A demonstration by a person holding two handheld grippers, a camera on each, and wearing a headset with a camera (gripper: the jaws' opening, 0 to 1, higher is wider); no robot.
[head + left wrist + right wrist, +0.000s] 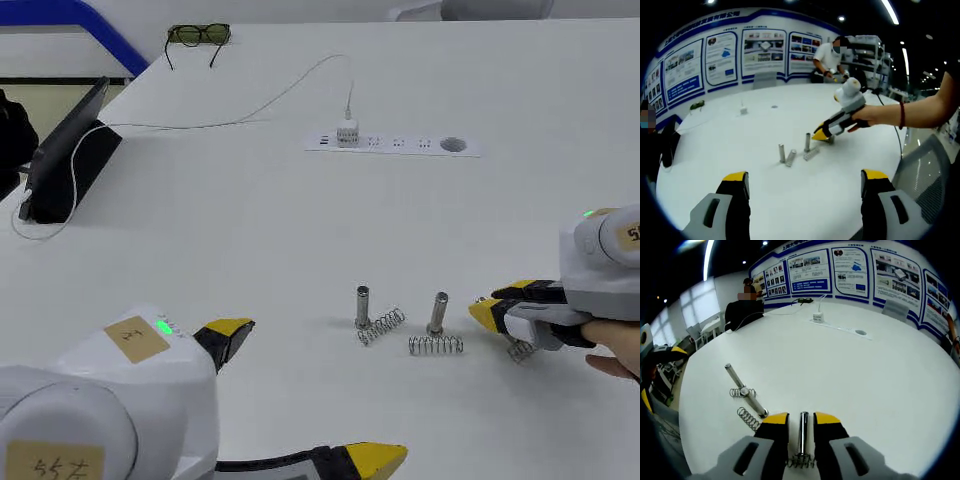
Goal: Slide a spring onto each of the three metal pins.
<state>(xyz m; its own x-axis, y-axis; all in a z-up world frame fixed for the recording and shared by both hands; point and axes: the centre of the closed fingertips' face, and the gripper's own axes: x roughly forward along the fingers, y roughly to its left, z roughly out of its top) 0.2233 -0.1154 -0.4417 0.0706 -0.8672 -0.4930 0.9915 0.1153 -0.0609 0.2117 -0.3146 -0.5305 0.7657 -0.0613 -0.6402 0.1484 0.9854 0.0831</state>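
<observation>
Nearest, low at the left of the head view: left gripper [301, 393], jaws spread wide, holding nothing, well apart from the pins. Further right on the white worktop [250, 250]: left pin [362, 305], upright and bare, with left spring [381, 326] lying on its side just beside the foot. Then middle pin [438, 312], also upright and bare, with middle spring [435, 345] lying flat just in front. At the far right: right gripper [492, 303], clearly the nearer one to the work. In the right gripper view, right pin [803, 432] between the jaws, long axis straight along them. Jaws almost shut, with a thin strip of worktop on each side, so probably not clamped. Hard to make out: right spring [800, 460] at the foot of this pin, low between the jaws. Cannot tell whether around the pin or only against it.
</observation>
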